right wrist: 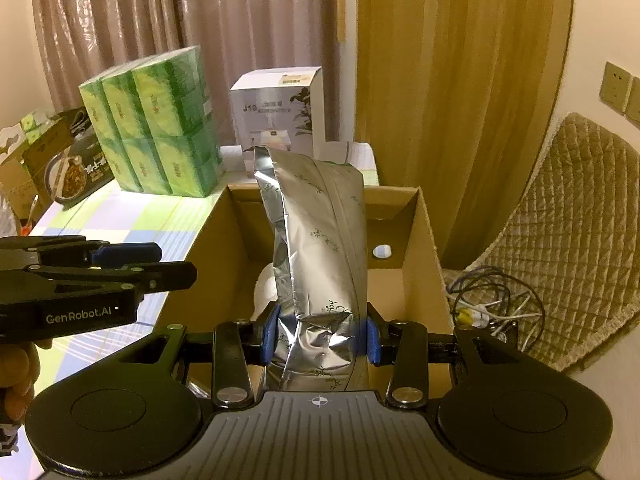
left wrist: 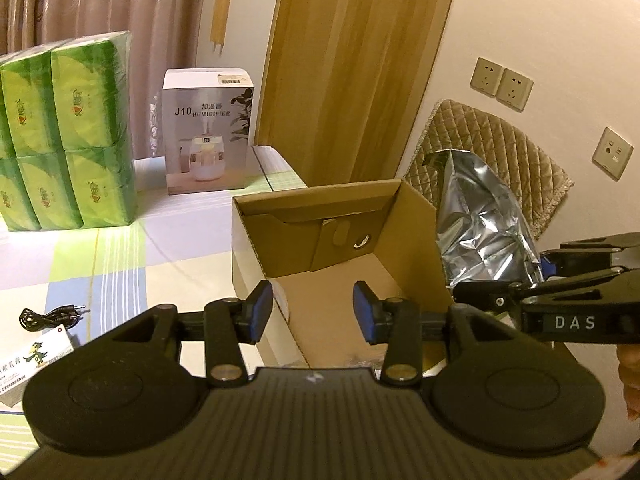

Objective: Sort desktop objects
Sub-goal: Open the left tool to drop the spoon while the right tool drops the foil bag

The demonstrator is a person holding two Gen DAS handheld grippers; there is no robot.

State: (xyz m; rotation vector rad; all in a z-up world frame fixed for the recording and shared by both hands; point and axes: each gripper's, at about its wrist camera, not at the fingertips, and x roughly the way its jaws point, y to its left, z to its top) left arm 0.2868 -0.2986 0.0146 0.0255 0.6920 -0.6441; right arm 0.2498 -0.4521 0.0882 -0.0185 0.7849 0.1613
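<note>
My right gripper (right wrist: 321, 334) pinches the silver foil pouch (right wrist: 316, 264) near its lower end, blue pads pressed into the crumpled foil on both sides, so the pouch stands tall with its long axis running up and away from me, directly over the open cardboard box (right wrist: 424, 248). My left gripper (left wrist: 313, 312) is parted with nothing between its pads — it hovers at the box's near-left wall, beside the pouch rather than on it. So the drop is straight down, I judge, and the right hand alone has it.
</note>
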